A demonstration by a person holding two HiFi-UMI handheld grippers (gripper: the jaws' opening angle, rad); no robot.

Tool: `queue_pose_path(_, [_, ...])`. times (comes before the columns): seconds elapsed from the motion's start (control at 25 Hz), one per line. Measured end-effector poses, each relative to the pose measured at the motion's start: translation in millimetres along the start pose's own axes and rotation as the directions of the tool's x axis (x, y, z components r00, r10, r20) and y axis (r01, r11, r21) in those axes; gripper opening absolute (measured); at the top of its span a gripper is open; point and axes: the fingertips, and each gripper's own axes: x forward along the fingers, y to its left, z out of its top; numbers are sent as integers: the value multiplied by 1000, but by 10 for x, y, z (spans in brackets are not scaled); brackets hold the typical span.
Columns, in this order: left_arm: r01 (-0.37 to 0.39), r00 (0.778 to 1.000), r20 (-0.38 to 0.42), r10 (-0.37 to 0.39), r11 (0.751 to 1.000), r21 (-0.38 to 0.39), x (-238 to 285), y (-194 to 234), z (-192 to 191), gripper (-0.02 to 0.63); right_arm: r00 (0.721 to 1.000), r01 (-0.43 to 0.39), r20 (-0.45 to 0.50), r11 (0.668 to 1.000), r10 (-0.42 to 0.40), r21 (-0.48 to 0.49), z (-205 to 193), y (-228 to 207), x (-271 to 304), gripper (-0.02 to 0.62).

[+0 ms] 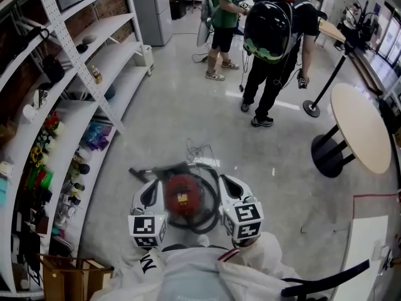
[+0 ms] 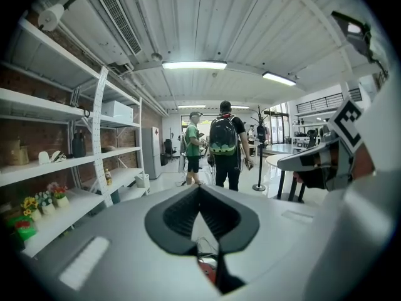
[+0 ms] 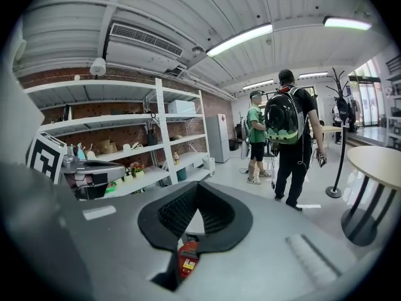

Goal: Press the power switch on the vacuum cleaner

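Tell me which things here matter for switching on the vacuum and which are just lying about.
Job: vacuum, left hand-held gripper, right hand-held gripper.
Lying about: shelves, table, box.

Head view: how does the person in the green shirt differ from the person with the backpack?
The person in the green shirt wears shorts; the person with the backpack wears black long trousers. The second stands nearer the vacuum cleaner. Both stand on the floor.
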Motion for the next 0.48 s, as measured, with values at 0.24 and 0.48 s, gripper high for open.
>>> queue_pose_path(0.24, [-3, 1000, 1, 3, 1000, -14, -36, 37, -10, 0, 1000, -9, 22, 1000, 9, 1, 27, 65, -51, 0])
queue_pose_path(0.48, [-7, 1000, 16, 7, 1000, -5, -200, -9, -5, 0, 1000, -14, 18, 1000, 14, -5, -7, 146, -155, 0])
